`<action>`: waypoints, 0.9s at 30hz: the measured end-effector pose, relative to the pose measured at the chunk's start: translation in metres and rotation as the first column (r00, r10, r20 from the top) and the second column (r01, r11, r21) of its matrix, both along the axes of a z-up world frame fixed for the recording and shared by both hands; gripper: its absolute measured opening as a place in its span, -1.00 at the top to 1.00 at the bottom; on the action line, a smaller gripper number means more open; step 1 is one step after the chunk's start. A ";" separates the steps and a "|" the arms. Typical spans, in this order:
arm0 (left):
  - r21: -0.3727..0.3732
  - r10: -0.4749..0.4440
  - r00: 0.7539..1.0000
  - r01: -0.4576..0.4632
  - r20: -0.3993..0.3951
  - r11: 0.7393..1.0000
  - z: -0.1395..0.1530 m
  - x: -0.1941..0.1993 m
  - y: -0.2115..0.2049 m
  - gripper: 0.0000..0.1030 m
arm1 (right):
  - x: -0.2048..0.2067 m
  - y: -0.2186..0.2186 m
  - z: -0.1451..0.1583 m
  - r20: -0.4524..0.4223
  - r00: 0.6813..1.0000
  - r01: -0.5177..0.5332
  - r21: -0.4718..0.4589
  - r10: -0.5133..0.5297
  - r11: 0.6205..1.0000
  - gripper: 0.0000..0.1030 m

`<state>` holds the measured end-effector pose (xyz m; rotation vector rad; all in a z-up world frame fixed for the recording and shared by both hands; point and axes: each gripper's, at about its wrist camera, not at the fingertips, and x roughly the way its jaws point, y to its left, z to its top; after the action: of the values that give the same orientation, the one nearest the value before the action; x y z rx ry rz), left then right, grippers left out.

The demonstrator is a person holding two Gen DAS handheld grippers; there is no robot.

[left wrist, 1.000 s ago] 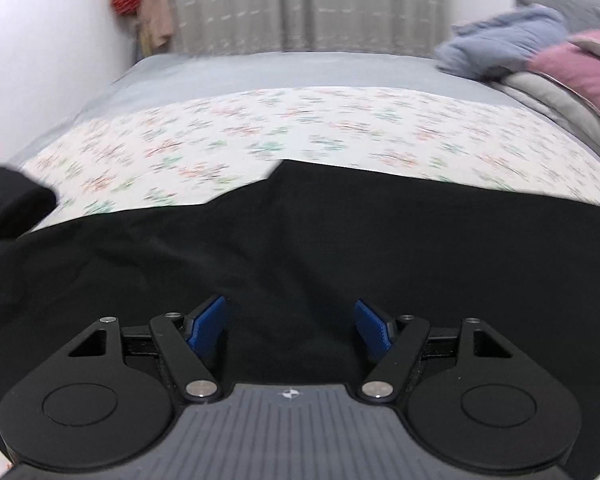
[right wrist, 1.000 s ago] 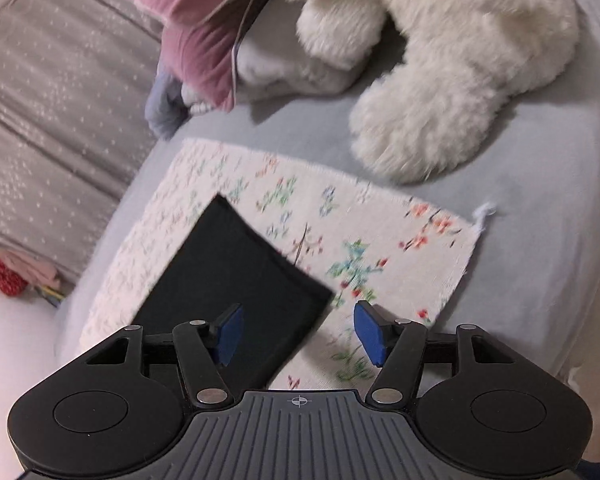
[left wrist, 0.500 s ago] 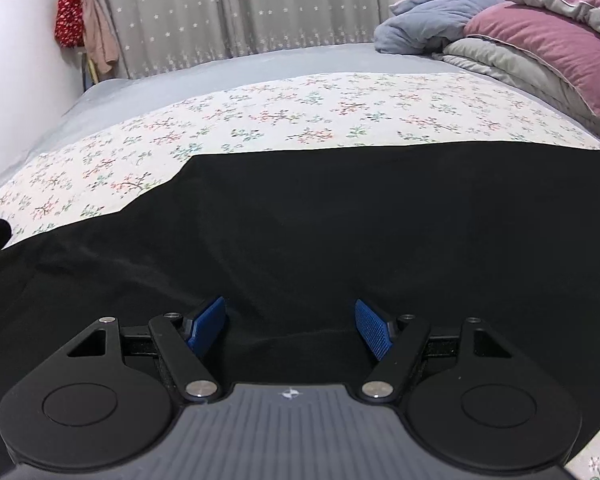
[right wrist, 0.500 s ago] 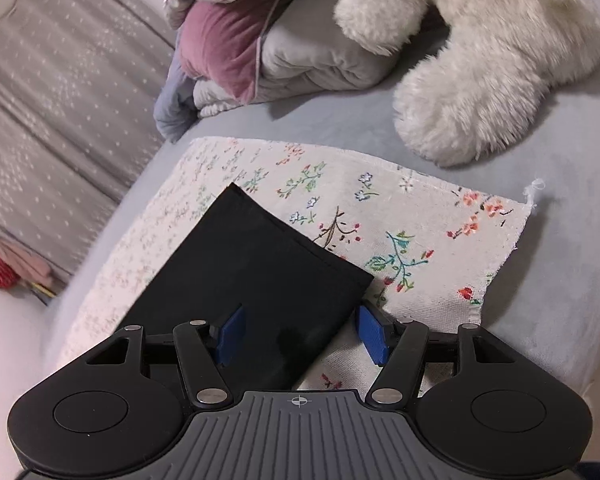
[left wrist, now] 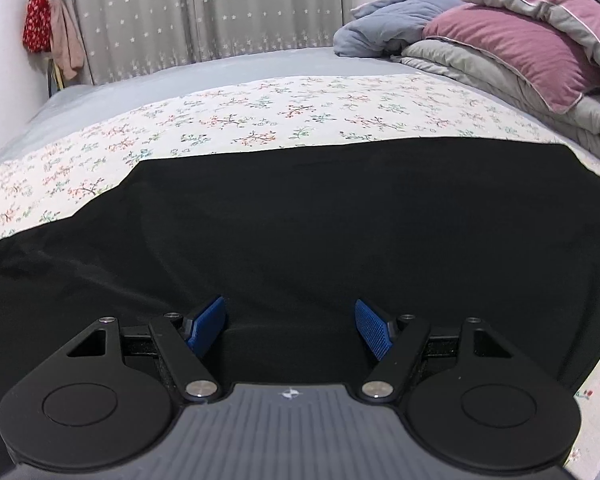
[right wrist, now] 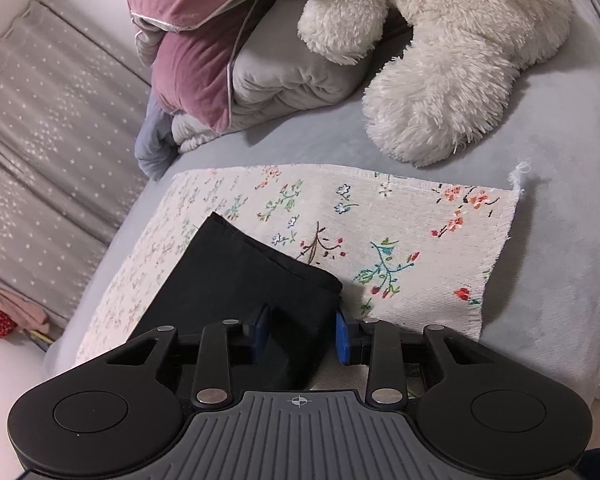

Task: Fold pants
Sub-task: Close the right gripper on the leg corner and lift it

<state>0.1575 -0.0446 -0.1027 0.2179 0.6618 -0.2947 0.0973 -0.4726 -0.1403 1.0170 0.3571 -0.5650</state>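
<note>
Right gripper (right wrist: 300, 334) jaws just closing, clamped on the corner of the black fabric pants (right wrist: 236, 280). Left gripper (left wrist: 290, 322) spread wide, holding nothing, over the pants lying flat on floral cloth (left wrist: 260, 120); pink pillow (left wrist: 520, 36) beyond.

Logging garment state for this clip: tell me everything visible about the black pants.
The black pants look like plain, matte, soft fabric with no visible print or fastenings. They lie flat on the floral cloth on the bed, mostly smooth with faint creases. In the right wrist view a leg end shows stacked layers. The right hand-held gripper has just been closing on that end's corner; the left hand-held gripper stands open over the fabric.
</note>
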 end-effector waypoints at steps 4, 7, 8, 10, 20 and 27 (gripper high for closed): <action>-0.004 0.000 1.000 0.000 -0.003 1.000 0.000 0.001 0.001 -0.72 | 0.007 0.007 0.003 -0.031 1.000 0.000 -0.063 -0.002 0.998 0.38; -0.014 0.002 1.000 -0.003 -0.010 1.000 0.000 0.003 0.002 -0.72 | 0.016 0.013 0.006 -0.069 0.997 -0.037 -0.122 0.029 0.992 0.78; -0.013 0.002 1.000 -0.002 -0.010 1.000 0.000 0.003 0.001 -0.72 | 0.017 0.014 0.007 -0.068 0.997 -0.039 -0.122 0.031 0.992 0.86; -0.013 0.001 1.000 -0.002 -0.010 1.000 0.001 0.004 0.000 -0.72 | 0.018 0.016 0.011 -0.068 0.997 -0.034 -0.140 0.025 0.990 0.90; -0.068 0.016 0.999 -0.019 -0.044 0.998 0.003 0.010 0.007 -0.72 | 0.028 0.069 0.067 -0.012 0.997 -0.068 -0.482 0.071 0.873 0.91; -0.232 0.052 0.993 -0.075 -0.102 0.970 0.012 0.020 0.028 -0.73 | 0.056 0.194 0.086 -0.169 0.947 -0.274 -0.872 0.275 0.406 0.91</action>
<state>0.1777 -0.0168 -0.0908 -0.0450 0.7198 -0.3208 0.1536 -0.2785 -0.0542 -0.1070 0.1618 -0.3530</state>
